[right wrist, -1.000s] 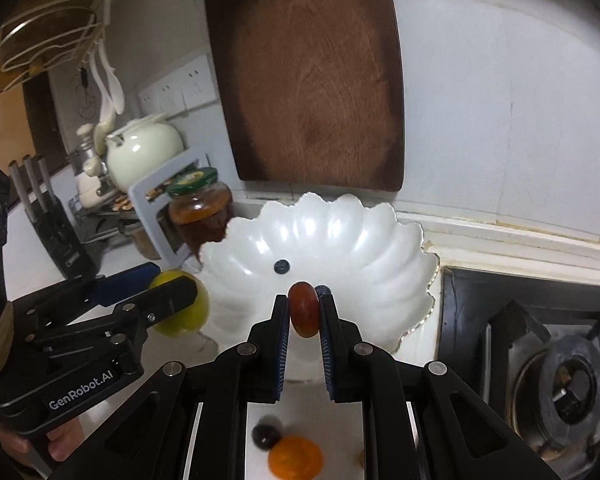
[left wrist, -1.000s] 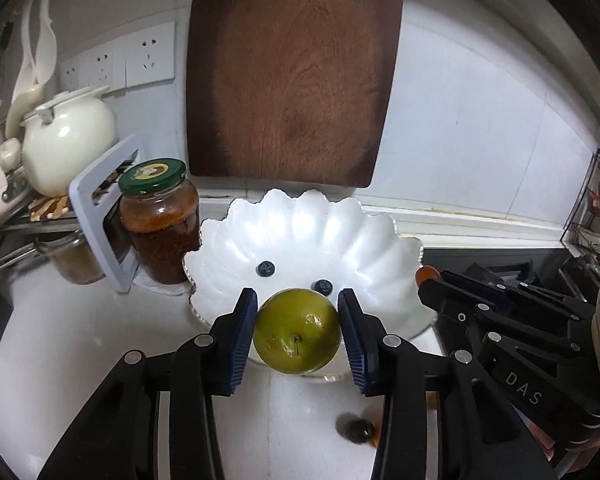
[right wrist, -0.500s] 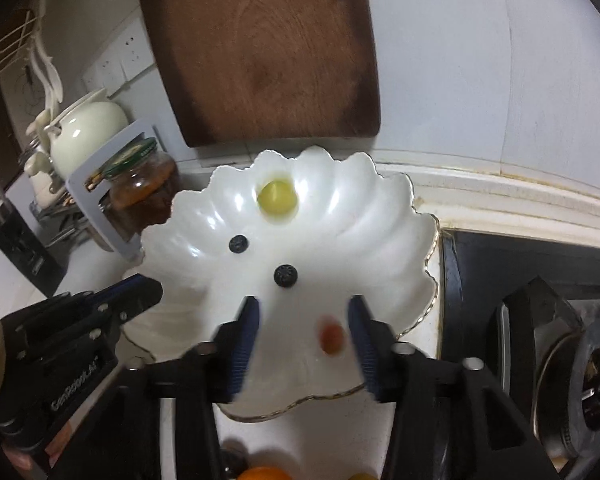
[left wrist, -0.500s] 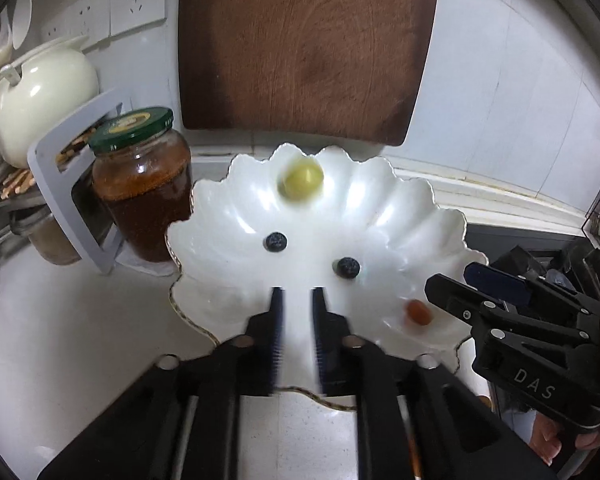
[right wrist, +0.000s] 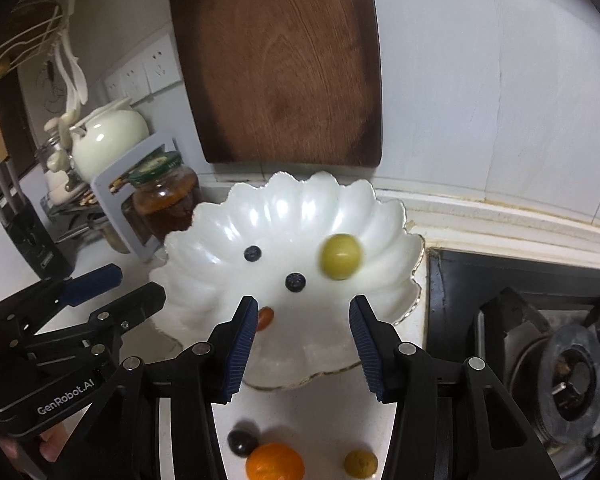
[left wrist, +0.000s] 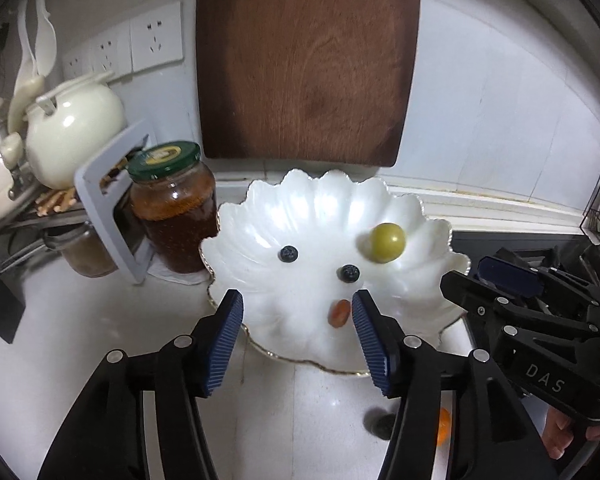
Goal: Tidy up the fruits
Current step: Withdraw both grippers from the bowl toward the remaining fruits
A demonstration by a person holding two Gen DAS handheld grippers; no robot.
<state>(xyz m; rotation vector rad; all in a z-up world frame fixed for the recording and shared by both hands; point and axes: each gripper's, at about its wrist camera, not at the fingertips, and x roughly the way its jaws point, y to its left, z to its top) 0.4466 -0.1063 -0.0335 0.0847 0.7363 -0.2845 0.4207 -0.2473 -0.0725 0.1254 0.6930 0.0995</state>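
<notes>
Jar [left wrist: 171,211]: just left of your bowl [left wrist: 260,216].
Bowl: holds two blueberries [left wrist: 289,254], a red fruit [left wrist: 339,313], a green fruit [left wrist: 387,242].
Your left gripper [left wrist: 297,334]: open, empty.
Your right gripper [right wrist: 303,332]: open, empty.
Counter fruit: orange [right wrist: 275,462] cut off by the frame.

The green fruit [right wrist: 340,256] is motion-blurred — the orange [right wrist: 275,462] cut by the frame's edge.

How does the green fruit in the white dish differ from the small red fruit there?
The green fruit is round and clearly bigger; the red fruit is small and oval. The green fruit lies toward the right rim of the dish and looks motion-blurred; the red fruit lies near the front, sharp. Both are inside the dish, held by neither gripper.
</notes>
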